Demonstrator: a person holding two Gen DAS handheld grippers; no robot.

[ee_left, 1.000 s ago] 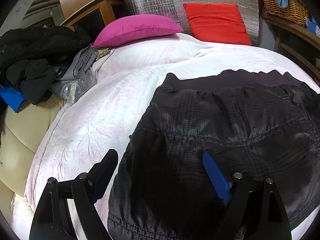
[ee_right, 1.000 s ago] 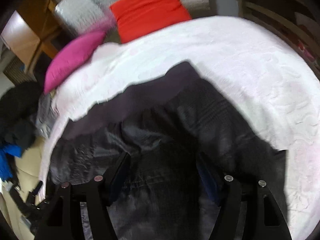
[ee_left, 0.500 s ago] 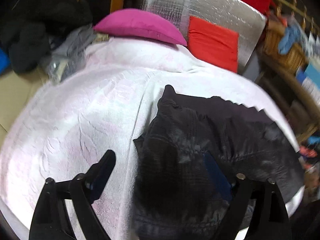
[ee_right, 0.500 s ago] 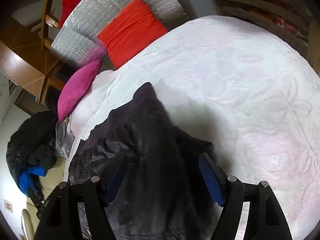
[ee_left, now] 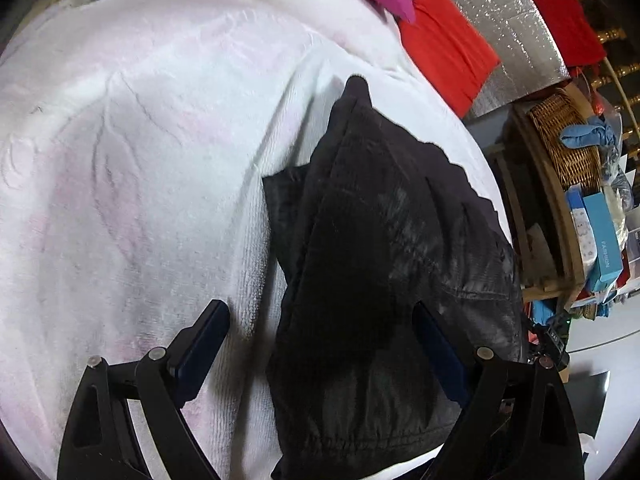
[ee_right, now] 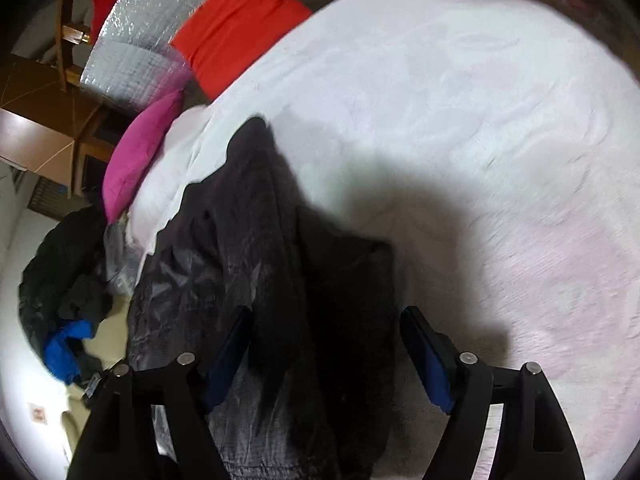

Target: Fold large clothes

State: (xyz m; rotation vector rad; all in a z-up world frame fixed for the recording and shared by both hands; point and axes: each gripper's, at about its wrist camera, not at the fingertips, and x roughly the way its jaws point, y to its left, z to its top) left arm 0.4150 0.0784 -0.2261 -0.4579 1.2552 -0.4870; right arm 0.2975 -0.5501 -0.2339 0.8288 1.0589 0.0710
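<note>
While bunched on the white blanket (ee_left: 132, 184), black garment (ee_left: 372, 264) lying folded into a narrow heap. Left gripper (ee_left: 320, 344) spread wide astride its near edge, pads clear. Right gripper (ee_right: 326, 344) opening, cloth between the fingers, unpressed. Behind: pink pillow (ee_right: 138, 156), red cushion (ee_right: 236, 24).

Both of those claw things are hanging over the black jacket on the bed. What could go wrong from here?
1. The black jacket lies bunched in thick layers; either gripper might pinch only the top layer, so the fold comes out crooked.
2. The left gripper straddles the jacket's edge, one finger over the white bedspread, and could catch that too.
3. The right gripper, its jaws opening with cloth between them, works in deep shadow, so edges are hard to find.
</note>
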